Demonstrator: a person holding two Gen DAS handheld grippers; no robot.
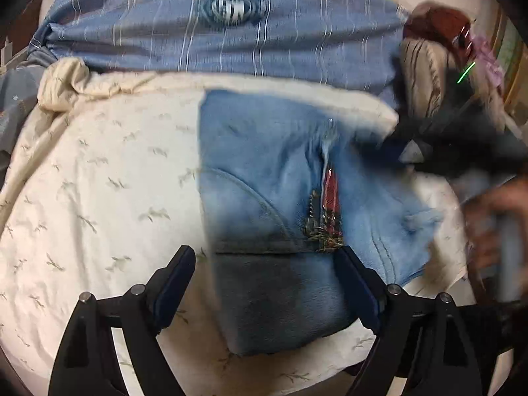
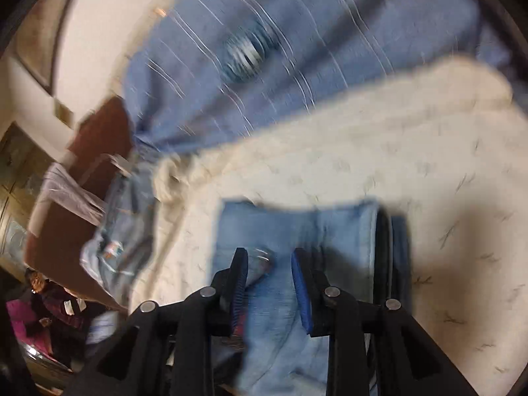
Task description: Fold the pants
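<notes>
Light blue jeans (image 1: 270,178) lie folded on a cream bedsheet (image 1: 99,181), waistband and open zipper (image 1: 325,217) toward me. My left gripper (image 1: 267,257) is open, its fingers apart on either side of the folded waist end. In the right wrist view the jeans (image 2: 297,227) lie under my right gripper (image 2: 269,260), which is open with denim between its fingers and hovers over the fabric. The right gripper also shows blurred at the right of the left wrist view (image 1: 462,151).
A blue striped pillow (image 1: 224,33) lies along the far side of the bed. More light denim (image 2: 118,241) hangs off the bed's left edge in the right wrist view, beside a brown box (image 2: 76,198). A person (image 2: 43,300) sits low at the left.
</notes>
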